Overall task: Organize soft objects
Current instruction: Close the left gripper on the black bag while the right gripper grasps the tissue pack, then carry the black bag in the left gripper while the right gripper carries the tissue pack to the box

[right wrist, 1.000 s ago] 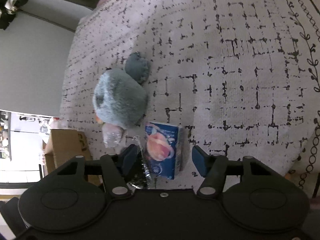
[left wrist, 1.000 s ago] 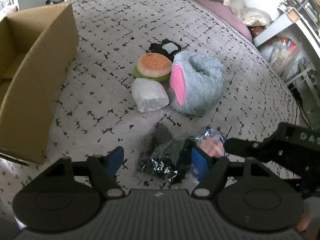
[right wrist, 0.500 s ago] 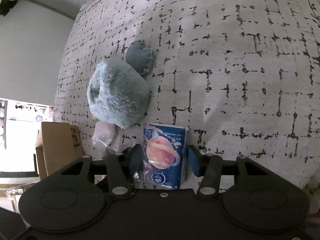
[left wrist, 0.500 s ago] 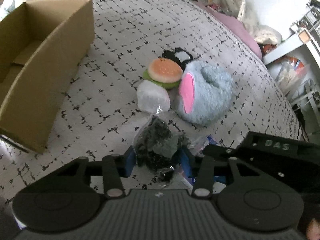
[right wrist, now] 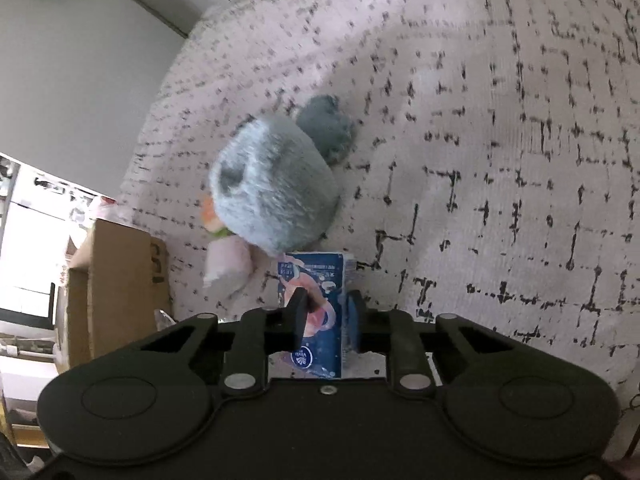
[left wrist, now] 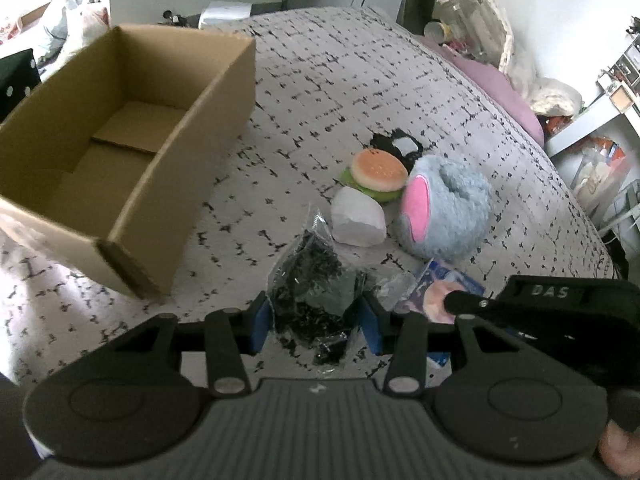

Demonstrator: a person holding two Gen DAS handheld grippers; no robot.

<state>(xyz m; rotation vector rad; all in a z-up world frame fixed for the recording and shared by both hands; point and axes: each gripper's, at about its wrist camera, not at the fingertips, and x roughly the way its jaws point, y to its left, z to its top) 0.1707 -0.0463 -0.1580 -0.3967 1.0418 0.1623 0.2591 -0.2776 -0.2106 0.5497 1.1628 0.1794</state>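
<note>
Left tool point(left wrist: 316, 326) is clamped on a crinkly clear bag of dark stuff point(left wrist: 314, 292), blue pads pressed into both sides of it; right tool point(right wrist: 326, 318) has just been closing and now pinches a blue tissue pack point(right wrist: 316, 312), squashed narrow between its pads. Both things look just lifted off the bed point(left wrist: 360, 92), though contact with the cover is hard to judge under the tools. Landmark is the open cardboard box point(left wrist: 120, 152): empty, sitting on the bed cover, and both held items hang to the right of its near corner, the bag closer, the tissue pack further right beside it. Still lying further right of the box: burger plush point(left wrist: 376, 174), white wrapped lump point(left wrist: 358, 222) touching it, grey-blue fluffy slipper point(left wrist: 444, 208) with pink lining, a small black-and-white item point(left wrist: 398, 148) behind the burger. Step in hand: double pick done, carry to the box starting. Next move likely calls for swinging both tools left over the box rim, clearing its near wall, then letting go inside. Bag is slippery and floppy, could sag or slip; tissue pack is held only at its end.
</note>
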